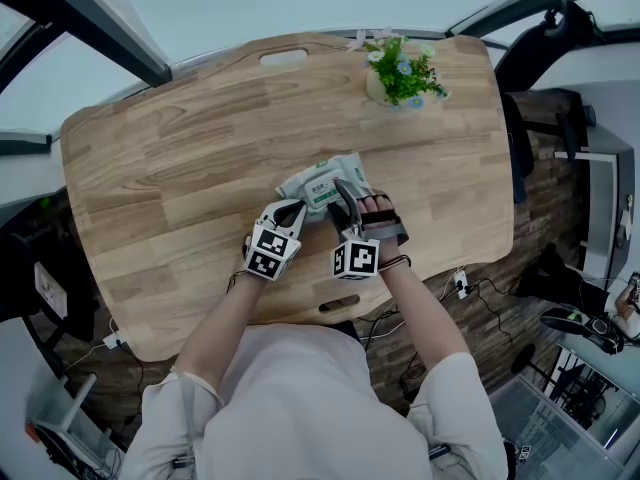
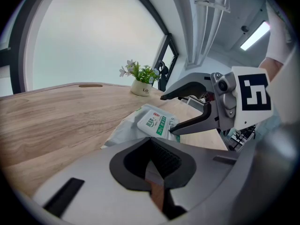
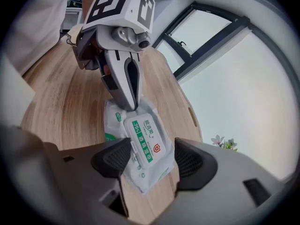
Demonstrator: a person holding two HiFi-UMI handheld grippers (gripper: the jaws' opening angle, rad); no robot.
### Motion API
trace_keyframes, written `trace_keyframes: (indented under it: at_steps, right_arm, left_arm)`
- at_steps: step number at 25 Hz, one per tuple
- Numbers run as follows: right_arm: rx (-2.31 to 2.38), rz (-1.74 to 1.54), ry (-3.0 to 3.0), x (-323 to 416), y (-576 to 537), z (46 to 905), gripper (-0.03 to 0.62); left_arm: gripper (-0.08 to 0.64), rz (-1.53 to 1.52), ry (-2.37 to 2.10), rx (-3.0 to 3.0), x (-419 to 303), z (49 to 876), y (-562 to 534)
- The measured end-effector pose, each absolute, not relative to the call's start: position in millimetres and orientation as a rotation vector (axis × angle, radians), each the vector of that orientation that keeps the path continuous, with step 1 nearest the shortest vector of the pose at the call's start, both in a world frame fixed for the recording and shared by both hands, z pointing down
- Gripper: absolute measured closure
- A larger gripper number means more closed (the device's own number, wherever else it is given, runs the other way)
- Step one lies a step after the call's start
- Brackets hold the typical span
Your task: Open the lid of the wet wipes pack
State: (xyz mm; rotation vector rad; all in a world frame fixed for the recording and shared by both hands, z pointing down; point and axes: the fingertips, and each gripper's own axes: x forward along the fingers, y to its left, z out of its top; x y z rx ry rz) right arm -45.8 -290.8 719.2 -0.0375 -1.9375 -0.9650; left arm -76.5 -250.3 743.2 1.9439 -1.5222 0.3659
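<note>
The wet wipes pack [image 1: 325,180] lies flat on the wooden table [image 1: 170,168], white with a green-printed hard lid [image 3: 145,143] that is down. My left gripper [image 1: 298,208] is shut, and in the right gripper view its joined fingertips [image 3: 129,104] rest on the pack's far end. My right gripper [image 3: 150,159] stands open over the pack, one pad on each side of the lid. In the left gripper view, the right gripper [image 2: 167,114] has its lower finger tip at the lid's edge and its upper finger raised above it. The pack [image 2: 154,121] lies just ahead of my left gripper [image 2: 152,165].
A small potted plant [image 1: 400,73] stands at the table's far edge, beyond the pack. A handle slot [image 1: 283,56] is cut near that edge. The table's near edge runs just behind both grippers. Cables and dark furniture lie off the right side.
</note>
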Motion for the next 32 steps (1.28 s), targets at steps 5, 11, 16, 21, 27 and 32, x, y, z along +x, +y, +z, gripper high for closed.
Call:
trace_keyframes:
  at_steps: [5,11,16,21,27,32]
  right_arm:
    - [-0.033,-1.002,-1.929,-45,-289,715,0.319]
    - [-0.024,-1.006,-1.946,-46,-288,708,0.345]
    - [-0.011,-0.989,-1.953,-46,-287,707,0.362]
    - [-0.004,-0.987,-1.957,-45,-286,706,0.377]
    - [0.124,-1.009,-2.038,-61,-302,679,0.563]
    - [0.123,-1.006,-2.046,-77,-312,676,0.584]
  left_arm:
    - [0.54,0.373,-1.507,1.949,-75,743,-250]
    - [0.54,0.365,-1.511,1.956,-74,745,-251]
    - [0.54,0.372,-1.51,1.959,-74,745,-251]
    - [0.54,0.377,-1.498,1.961,-72,742,-251]
    - [0.54,0.376,-1.496,1.961,-73,742,-251]
    - [0.54,0.369,-1.494,1.957,-72,741,-251]
